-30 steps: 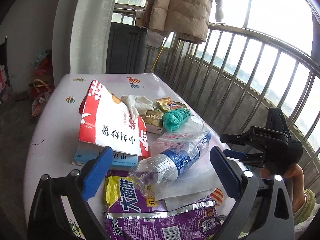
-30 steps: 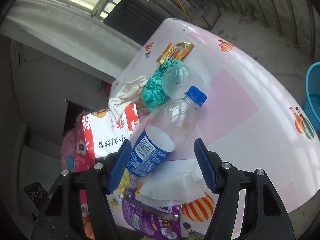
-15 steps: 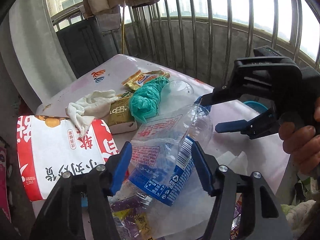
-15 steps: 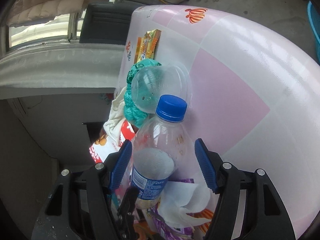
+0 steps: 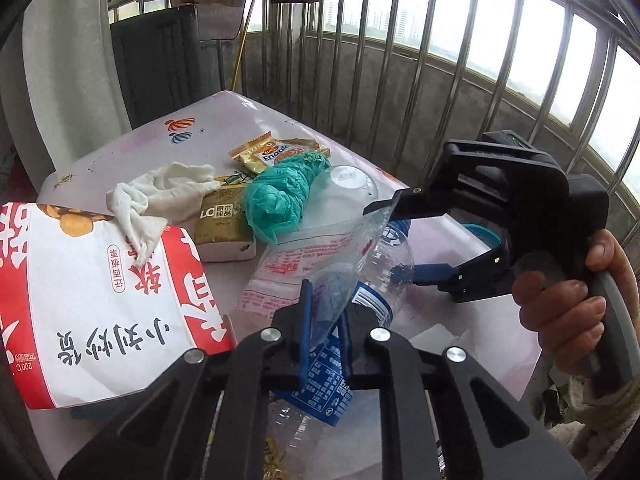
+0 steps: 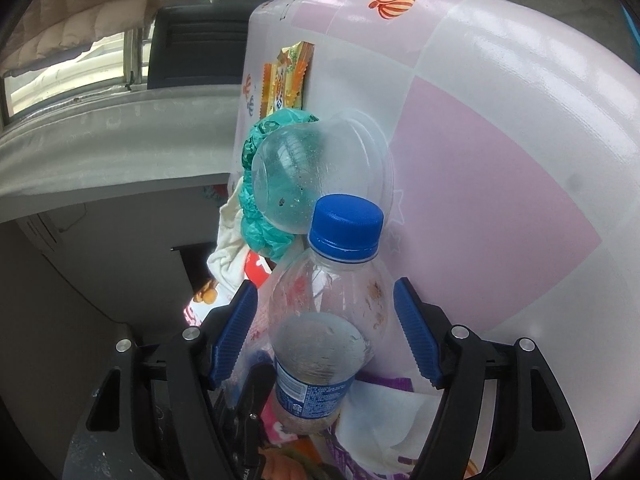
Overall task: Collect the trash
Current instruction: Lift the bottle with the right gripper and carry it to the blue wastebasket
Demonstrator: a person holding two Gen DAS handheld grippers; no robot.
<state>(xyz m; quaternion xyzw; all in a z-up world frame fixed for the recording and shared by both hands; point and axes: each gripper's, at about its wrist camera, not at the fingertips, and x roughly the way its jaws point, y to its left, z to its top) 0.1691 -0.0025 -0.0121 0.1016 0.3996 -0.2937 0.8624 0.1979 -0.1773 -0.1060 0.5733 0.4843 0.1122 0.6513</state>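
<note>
A clear plastic bottle with a blue cap and blue label lies on the pink-and-white table. A clear plastic bag with red print lies against it. My left gripper is shut on this clear bag, close beside the bottle. My right gripper is open, its blue pads on either side of the bottle's body without pressing it. It shows in the left wrist view reaching in from the right.
Around the bottle lie a red-and-white snack bag, a white cloth, a green plastic bag, a clear cup, a gold wrapper, a small carton and a white tissue. Balcony railing stands behind.
My left gripper moved forward and shut on the clear bag. My right gripper moved in further around the bottle and stayed open.
</note>
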